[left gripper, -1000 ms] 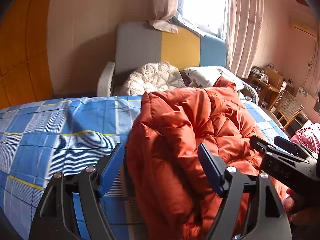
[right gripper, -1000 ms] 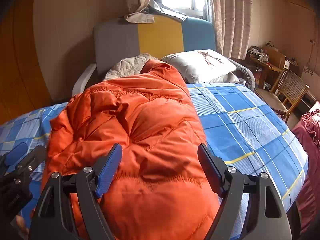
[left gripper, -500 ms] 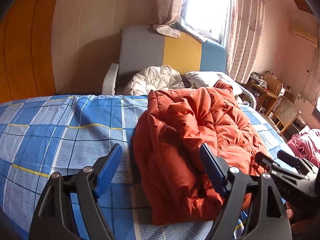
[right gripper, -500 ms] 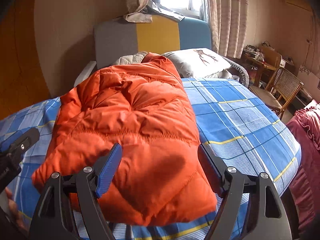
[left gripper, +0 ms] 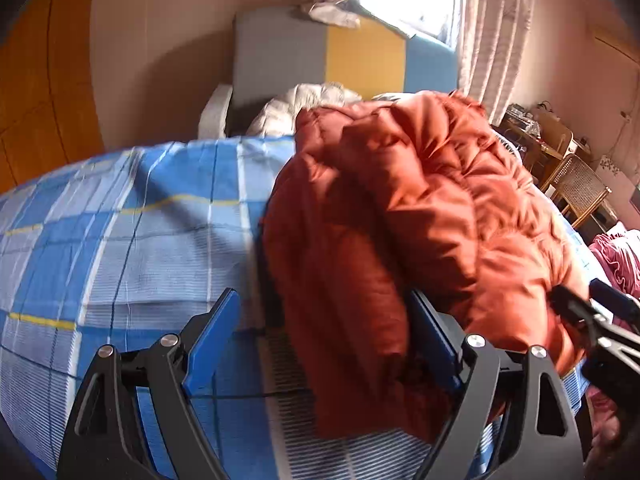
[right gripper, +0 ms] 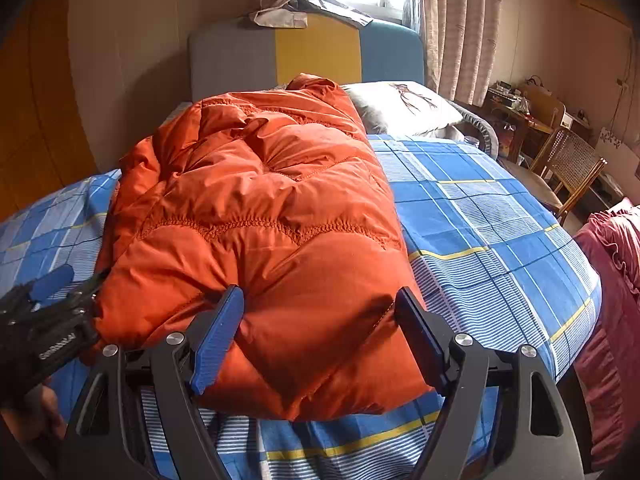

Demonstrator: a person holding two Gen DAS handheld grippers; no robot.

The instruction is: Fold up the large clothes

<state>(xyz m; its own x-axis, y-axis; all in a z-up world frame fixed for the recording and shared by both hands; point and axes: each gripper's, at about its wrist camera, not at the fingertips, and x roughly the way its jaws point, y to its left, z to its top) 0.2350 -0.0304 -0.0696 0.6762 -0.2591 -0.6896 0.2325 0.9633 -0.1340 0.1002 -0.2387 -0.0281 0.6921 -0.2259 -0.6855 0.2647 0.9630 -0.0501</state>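
Observation:
A puffy orange down jacket (right gripper: 272,216) lies folded in a thick bundle on the blue plaid bed (right gripper: 480,216). My right gripper (right gripper: 320,340) is open at the jacket's near end, with its blue pads (right gripper: 218,340) on either side of the bulging fabric. My left gripper (left gripper: 324,340) is at the jacket's (left gripper: 400,208) left edge, and its jaws are opening. The hanging edge lies between them, against the right pad (left gripper: 432,340), while the left pad stands over bare sheet. Each view shows the other gripper: the left gripper (right gripper: 52,308) and the right gripper (left gripper: 592,320).
Behind the jacket a grey, yellow and blue headboard (right gripper: 312,56), a white pillow (right gripper: 404,104) and a pale quilted item (left gripper: 304,104) bound the bed's far end. A cane chair (right gripper: 568,172) and cluttered desk stand at the right, with dark red bedding (right gripper: 616,280) beside the bed.
The jacket has settled flatter on the bed. My left gripper drew back, then came down close to its left edge with wider jaws. My right gripper now straddles the near end.

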